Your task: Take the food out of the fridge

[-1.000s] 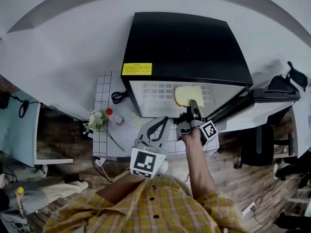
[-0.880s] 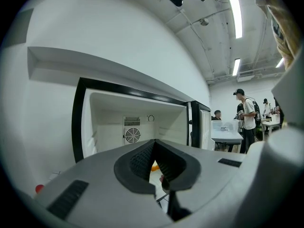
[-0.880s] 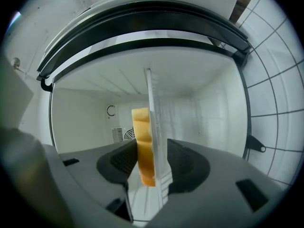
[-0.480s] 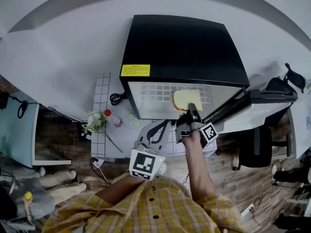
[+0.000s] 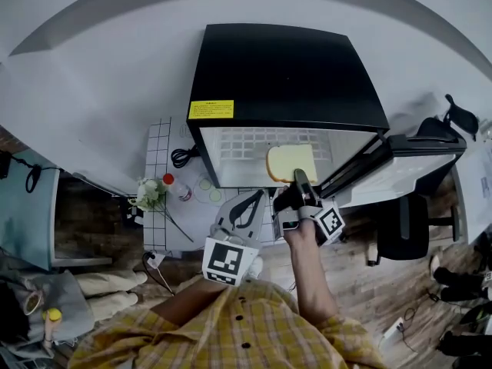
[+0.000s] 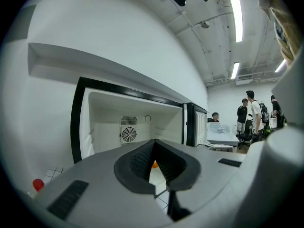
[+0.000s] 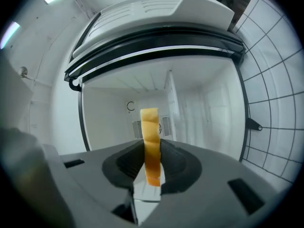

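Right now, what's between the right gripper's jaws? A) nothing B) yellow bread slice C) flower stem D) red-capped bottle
B: in the right gripper view, the right gripper has its pads pressed on both faces of the yellow bread slice. Its jaws have just closed on the slice, in front of the open fridge.

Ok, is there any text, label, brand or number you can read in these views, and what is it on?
No text is legible in any view.
Yellow label at the front left corner of the fridge's black top: dark print, too small to read.
Square marker on the left cube and on the right cube: black-and-white patterns, no letters or numbers.
Both gripper views: no text.
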A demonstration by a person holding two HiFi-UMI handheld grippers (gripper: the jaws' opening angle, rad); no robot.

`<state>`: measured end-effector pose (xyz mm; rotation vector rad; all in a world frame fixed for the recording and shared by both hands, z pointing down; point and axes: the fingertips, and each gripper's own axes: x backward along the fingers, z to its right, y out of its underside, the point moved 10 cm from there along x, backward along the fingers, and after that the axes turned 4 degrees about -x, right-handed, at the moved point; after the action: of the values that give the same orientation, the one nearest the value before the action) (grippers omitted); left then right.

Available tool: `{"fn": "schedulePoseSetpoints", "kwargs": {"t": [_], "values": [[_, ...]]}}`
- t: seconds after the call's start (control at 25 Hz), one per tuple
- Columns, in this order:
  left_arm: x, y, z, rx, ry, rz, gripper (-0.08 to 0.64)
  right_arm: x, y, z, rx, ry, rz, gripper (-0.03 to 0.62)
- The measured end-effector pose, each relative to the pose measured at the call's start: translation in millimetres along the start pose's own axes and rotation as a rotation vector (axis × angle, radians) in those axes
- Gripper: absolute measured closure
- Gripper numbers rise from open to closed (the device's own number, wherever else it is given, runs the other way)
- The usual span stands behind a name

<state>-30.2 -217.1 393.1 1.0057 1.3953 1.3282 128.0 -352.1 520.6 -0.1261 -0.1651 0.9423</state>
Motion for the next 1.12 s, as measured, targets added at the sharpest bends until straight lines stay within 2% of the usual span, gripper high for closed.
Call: {"fn": "schedulePoseSetpoints", "kwargs": {"t": [0.12,0.48,0.76,0.88,1.0,1.12], "values": [[3,-1,0,-0.003,0.006,0.01,0.555,10,10,-14,0.044,-0.012,-0.016,0.508],[14,-4,-2,0.021,0.015,0.024,0.555,36,33,-49,0.287,-0.016,-0.051,0.508],[24,-6,-1,0.021,0.02,0.032,0.555,54,51,-79,0.585,-0.019,-0.06,0.508],[24,-10,5,0.023,0.022,0.03,0.555,63,54,-94,0.723,0.008,-0.059,0.508],[28,-6,-1,0.038,0.026,0.034,0.555,64,71,-99,0.887,0.022,-0.058,0.508],[31,-5,-4,0.038,0.027,0.04,0.555,68,85,-103,1.013,0.046,-0.072,0.508]]}}
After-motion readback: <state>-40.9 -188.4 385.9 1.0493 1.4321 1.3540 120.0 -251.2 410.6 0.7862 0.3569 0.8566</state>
